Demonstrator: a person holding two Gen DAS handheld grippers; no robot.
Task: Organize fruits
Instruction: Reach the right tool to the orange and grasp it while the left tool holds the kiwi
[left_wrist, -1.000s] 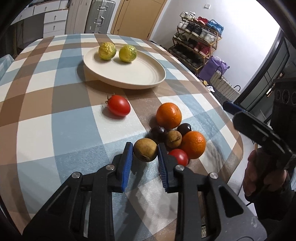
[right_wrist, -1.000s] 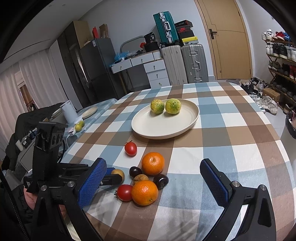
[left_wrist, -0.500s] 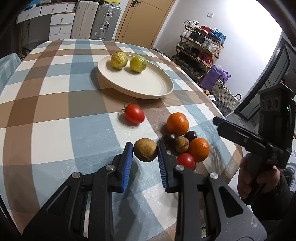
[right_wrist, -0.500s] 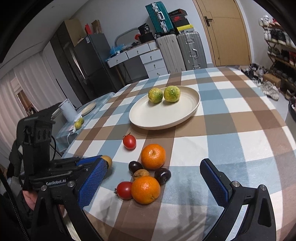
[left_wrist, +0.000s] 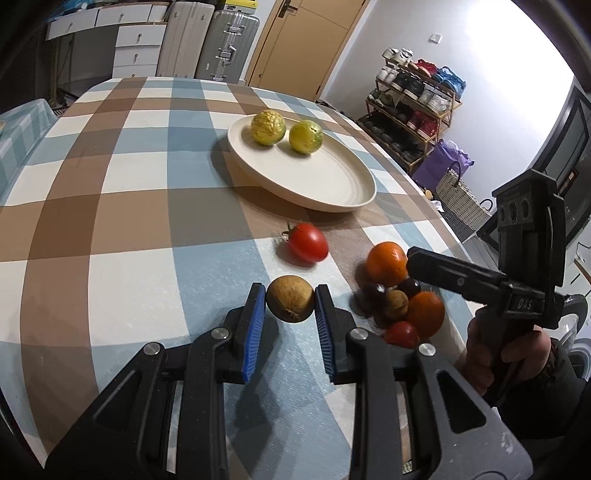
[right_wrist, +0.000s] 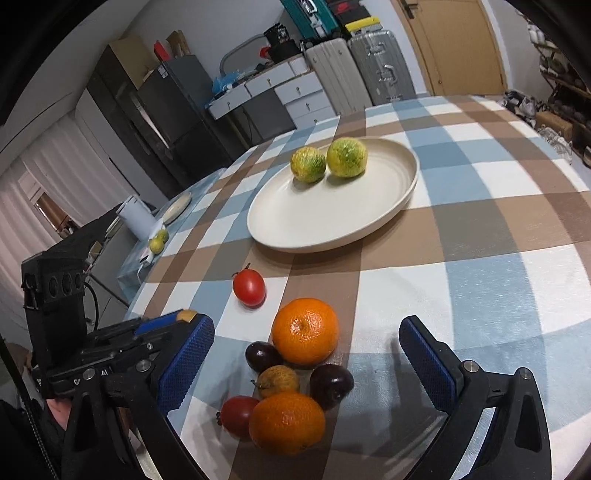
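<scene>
A checked cloth covers the desk (left_wrist: 110, 206). On it a cream plate (left_wrist: 332, 184) carries two yellow-green fruits (left_wrist: 267, 127), well apart from the loose pile near the desk's edge: two oranges (right_wrist: 306, 330), two dark plums (right_wrist: 331, 384), a small brown fruit (right_wrist: 277, 380) and a tomato (right_wrist: 236, 413). Another tomato (left_wrist: 307, 243) lies alone between pile and plate. The left gripper (left_wrist: 290, 317), angled down, has its fingers clenched on a round brown fruit (left_wrist: 290, 298). The right gripper (right_wrist: 306, 350) hangs over the pile, its blue fingers (right_wrist: 424, 354) spread wide and grasping nothing.

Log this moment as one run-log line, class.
left gripper: shut on brown fruit | right gripper: open over fruit pile | plate: two green citrus
</scene>
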